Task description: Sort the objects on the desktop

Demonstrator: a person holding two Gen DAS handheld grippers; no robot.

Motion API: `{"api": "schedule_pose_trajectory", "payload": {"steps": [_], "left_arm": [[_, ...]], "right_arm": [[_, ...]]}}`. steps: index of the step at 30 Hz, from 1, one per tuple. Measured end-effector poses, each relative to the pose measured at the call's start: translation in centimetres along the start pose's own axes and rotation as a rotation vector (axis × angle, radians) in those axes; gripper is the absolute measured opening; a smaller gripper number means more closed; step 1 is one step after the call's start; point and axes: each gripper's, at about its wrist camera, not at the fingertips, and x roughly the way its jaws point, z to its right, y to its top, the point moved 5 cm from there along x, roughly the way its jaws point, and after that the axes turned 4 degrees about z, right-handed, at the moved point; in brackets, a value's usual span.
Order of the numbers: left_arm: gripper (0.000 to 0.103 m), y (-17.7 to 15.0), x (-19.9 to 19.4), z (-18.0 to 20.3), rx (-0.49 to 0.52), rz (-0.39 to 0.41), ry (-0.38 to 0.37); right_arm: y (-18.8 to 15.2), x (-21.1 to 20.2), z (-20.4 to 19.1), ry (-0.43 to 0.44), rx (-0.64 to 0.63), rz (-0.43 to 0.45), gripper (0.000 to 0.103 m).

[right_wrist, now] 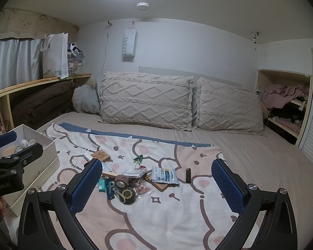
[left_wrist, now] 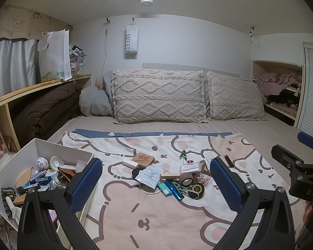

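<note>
Lay heaped in a small pile on the cartoon-print blanket [right_wrist: 177, 214]: roll of brown tape [right_wrist: 121, 180], round black tin [right_wrist: 127, 195], green and blue lighters [left_wrist: 170, 190], white sachet [left_wrist: 149, 175], blue-and-white packet [right_wrist: 164, 176], green clip [right_wrist: 138, 158], carved wooden block [left_wrist: 143, 158]. Stood apart to the pile's right, a small dark cylinder [right_wrist: 188, 175]. Sat at the blanket's left edge, a white box [left_wrist: 46, 145] already crowded with sorted bits. Hovered above the bedding, left gripper [left_wrist: 156, 184] and right gripper [right_wrist: 157, 185], both spread wide and empty. Leaned against the wall behind, two knitted pillows [left_wrist: 158, 95].
</note>
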Motion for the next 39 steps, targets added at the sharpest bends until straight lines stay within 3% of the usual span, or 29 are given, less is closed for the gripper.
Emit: {"api": "schedule_pose_trajectory", "payload": {"steps": [9, 18, 27, 39], "left_arm": [[0.103, -0.1, 0.2, -0.1, -0.007, 0.0, 0.012], [0.103, -0.8, 2.1, -2.4, -0.057, -0.035, 0.061], [0.103, -3.3, 5.7, -3.5, -0.071, -0.125, 0.089], [0.103, -8.5, 11.3, -1.7, -0.022, -0.279, 0.041]], "right_arm": [[-0.3, 0.7, 0.7, -0.009, 0.014, -0.01, 0.103], [-1.4, 2.4, 4.3, -0.071, 0.076, -0.043, 0.103], [-3.8, 4.8, 8.5, -0.152, 0.156, -0.115, 0.103], [-7.4, 7.9, 11.4, -0.199, 0.228, -0.219, 0.103]]}}
